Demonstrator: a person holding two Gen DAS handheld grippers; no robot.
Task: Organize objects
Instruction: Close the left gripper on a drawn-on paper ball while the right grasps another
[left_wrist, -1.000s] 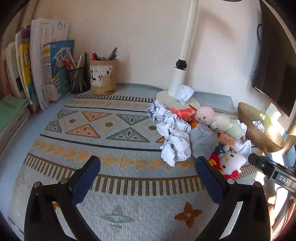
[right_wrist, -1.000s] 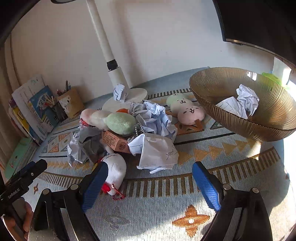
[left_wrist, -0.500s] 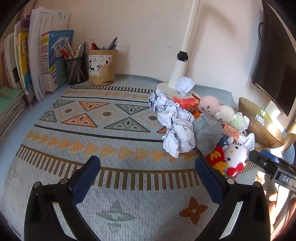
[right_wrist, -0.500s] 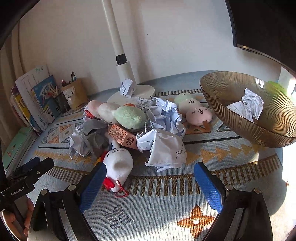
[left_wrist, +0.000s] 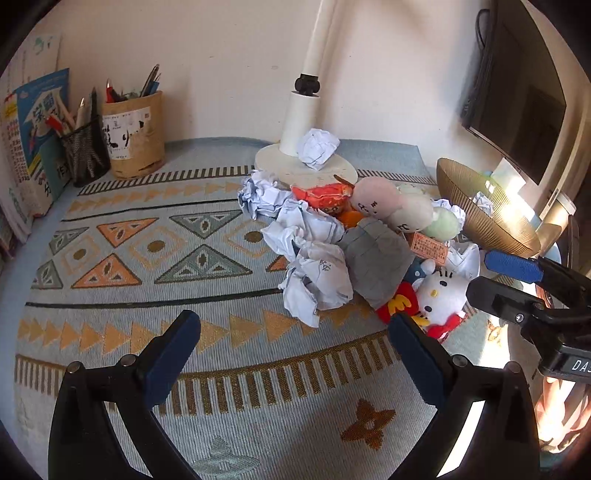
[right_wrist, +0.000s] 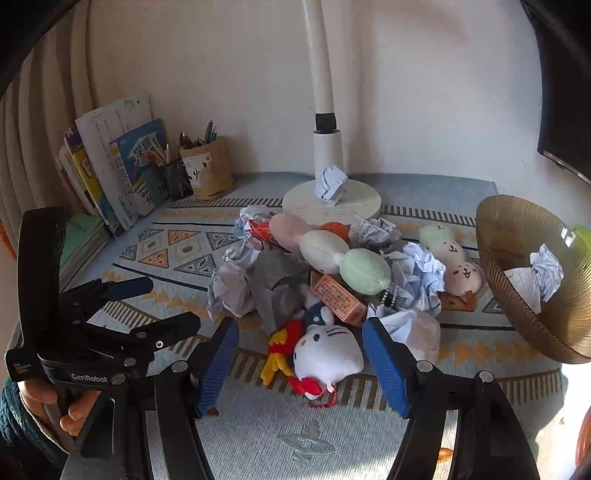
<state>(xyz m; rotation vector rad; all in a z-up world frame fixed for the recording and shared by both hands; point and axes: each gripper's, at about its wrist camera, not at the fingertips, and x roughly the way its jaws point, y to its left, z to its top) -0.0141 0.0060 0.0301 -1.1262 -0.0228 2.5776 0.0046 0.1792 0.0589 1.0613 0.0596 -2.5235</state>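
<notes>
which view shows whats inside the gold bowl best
The right wrist view: the gold bowl tilts open toward it, showing crumpled paper inside. The left wrist view catches the bowl side-on in glare, paper barely showing.

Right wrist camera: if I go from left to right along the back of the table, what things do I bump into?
Books → mesh pen cup → brown pen pot → lamp base with a paper ball on it → gold bowl.
</notes>
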